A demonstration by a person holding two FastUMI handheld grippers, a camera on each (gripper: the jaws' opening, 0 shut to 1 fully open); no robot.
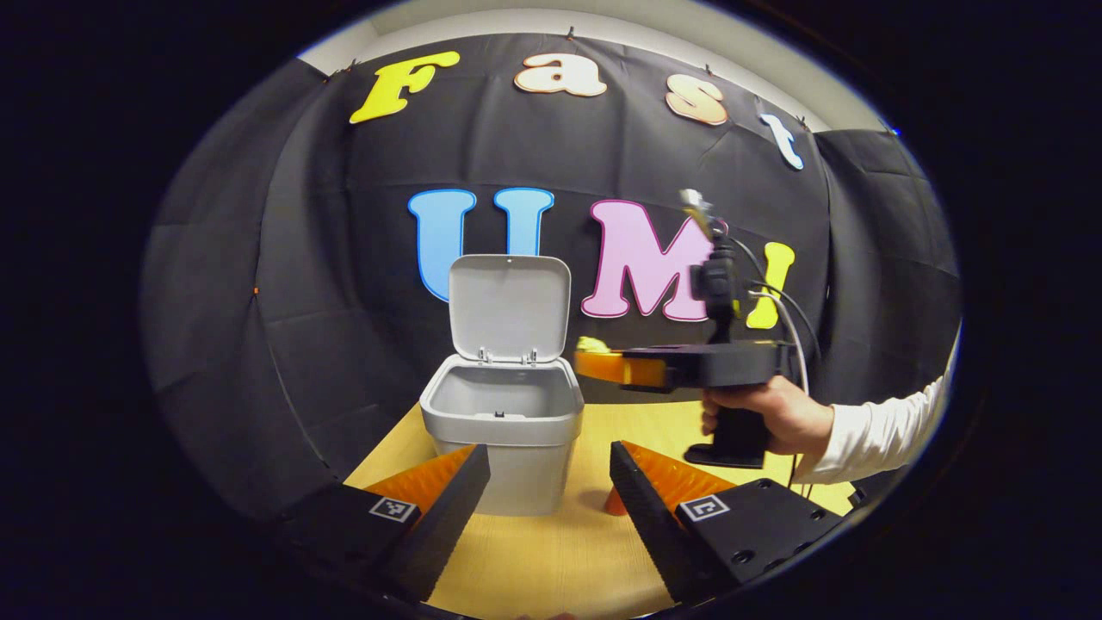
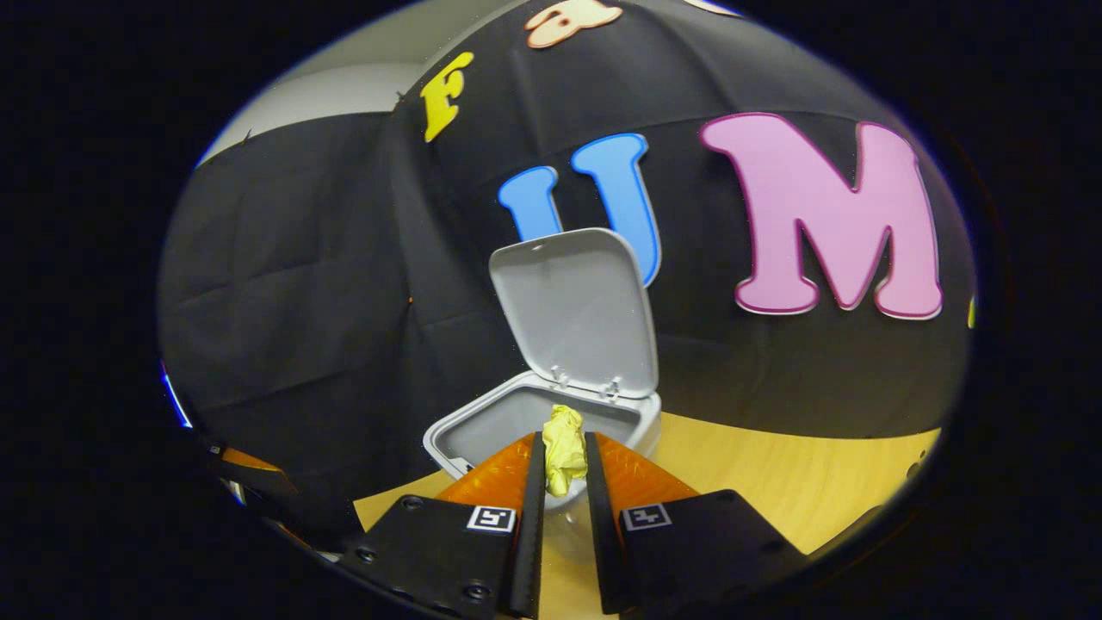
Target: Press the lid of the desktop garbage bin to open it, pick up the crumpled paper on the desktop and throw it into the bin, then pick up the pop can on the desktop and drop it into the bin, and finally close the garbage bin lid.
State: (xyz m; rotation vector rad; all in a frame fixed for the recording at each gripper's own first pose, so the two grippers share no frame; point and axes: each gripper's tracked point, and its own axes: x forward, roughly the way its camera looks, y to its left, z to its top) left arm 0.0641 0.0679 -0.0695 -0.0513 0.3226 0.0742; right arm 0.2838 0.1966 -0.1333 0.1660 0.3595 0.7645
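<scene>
In the left gripper view, the left gripper (image 1: 549,469) sits low over the wooden desktop (image 1: 560,551), its two fingers spread wide with nothing between them, pointing at the grey garbage bin (image 1: 504,430). The bin stands on the desktop just beyond the fingertips, its lid (image 1: 510,306) swung up and back on its hinges, so the inside is exposed. To the right of the bin and above rim height, a hand (image 1: 766,418) in a white sleeve (image 1: 887,430) grips the handle of the right gripper (image 1: 594,357), held level and aimed leftward at the bin's opening. A bit of yellow crumpled paper (image 1: 592,344) shows at that gripper's tip, close to the bin's right rim. Cables loop from the top of that tool.

In the right gripper view, the right gripper (image 2: 564,452) is tilted down toward the open bin (image 2: 482,422), and its fingers are closed on the yellow crumpled paper (image 2: 564,448), which stands pinched between them. The paper hangs over the near edge of the bin's mouth, with the raised lid (image 2: 577,314) upright behind it. The desktop (image 2: 775,482) stretches away to the right.
</scene>
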